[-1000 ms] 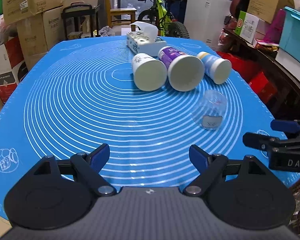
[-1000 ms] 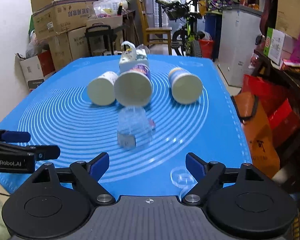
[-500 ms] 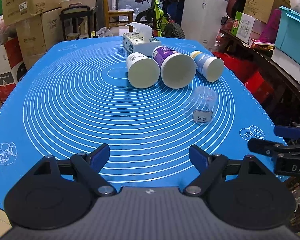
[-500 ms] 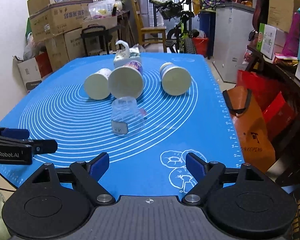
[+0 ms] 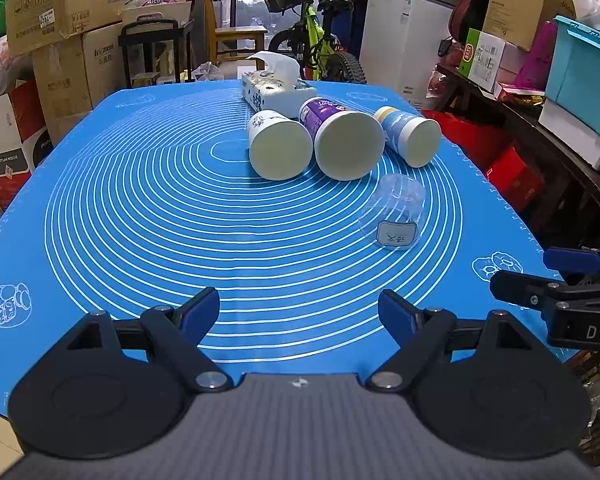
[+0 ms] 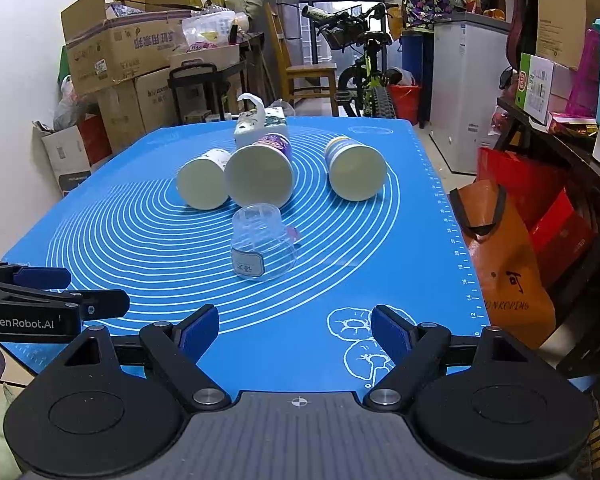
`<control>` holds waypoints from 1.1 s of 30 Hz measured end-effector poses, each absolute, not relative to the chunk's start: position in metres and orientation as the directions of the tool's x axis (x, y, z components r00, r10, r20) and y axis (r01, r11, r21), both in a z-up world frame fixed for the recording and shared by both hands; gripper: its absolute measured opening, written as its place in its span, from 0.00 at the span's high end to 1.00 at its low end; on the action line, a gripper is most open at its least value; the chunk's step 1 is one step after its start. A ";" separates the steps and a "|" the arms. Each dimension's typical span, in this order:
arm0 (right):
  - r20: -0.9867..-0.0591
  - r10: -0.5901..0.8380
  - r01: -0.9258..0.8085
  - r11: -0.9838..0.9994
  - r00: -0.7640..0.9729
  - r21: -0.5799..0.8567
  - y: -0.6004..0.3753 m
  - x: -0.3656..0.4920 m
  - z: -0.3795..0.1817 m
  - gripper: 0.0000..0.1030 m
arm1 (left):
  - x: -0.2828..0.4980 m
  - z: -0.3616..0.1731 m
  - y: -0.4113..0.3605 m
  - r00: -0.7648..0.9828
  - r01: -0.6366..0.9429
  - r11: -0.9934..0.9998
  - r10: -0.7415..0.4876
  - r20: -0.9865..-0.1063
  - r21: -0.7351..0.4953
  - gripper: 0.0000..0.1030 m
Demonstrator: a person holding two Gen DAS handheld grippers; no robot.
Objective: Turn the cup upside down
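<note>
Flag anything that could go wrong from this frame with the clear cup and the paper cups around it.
1. The clear cup already stands rim down; regripping it would risk undoing the flip.
2. Three paper cups lie on their sides just behind it, the purple cup closest. A nudge could probably set them rolling on the blue mat.
3. Both the left gripper and right gripper are open and empty, so nothing steadies the cup.

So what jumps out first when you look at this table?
The bright blue mat with white rings, covering the table. Mid-mat, three paper cups lie on their sides in a row, and a clear cup stands upside down nearer the cameras. Both grippers, left and right, hang open at the near edge, holding nothing.
</note>
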State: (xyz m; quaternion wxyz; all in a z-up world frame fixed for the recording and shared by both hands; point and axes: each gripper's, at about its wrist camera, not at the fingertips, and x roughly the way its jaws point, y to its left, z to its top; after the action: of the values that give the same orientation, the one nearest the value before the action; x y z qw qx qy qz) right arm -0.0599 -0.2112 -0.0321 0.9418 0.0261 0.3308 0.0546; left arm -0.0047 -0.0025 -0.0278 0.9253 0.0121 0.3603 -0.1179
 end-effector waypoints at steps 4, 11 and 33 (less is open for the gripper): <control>-0.615 0.120 -0.088 0.993 0.779 0.083 -0.212 -0.061 -0.031 0.17 | -0.006 -0.027 -0.004 0.715 0.225 0.972 -0.208 -0.668 -0.061 0.16; -0.614 0.119 -0.080 0.993 0.780 0.091 -0.212 -0.061 -0.033 0.17 | -0.007 -0.027 -0.004 0.714 0.232 0.971 -0.208 -0.668 -0.054 0.16; -0.612 0.112 -0.079 0.994 0.783 0.080 -0.210 -0.059 -0.032 0.17 | -0.007 -0.030 -0.009 0.708 0.246 0.968 -0.207 -0.675 -0.039 0.16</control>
State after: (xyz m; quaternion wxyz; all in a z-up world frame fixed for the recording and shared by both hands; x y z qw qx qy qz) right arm -0.0592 -0.2102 -0.0322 0.9438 0.0250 0.3255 0.0507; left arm -0.0066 -0.0092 -0.0297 0.9238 0.0270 0.3617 -0.1227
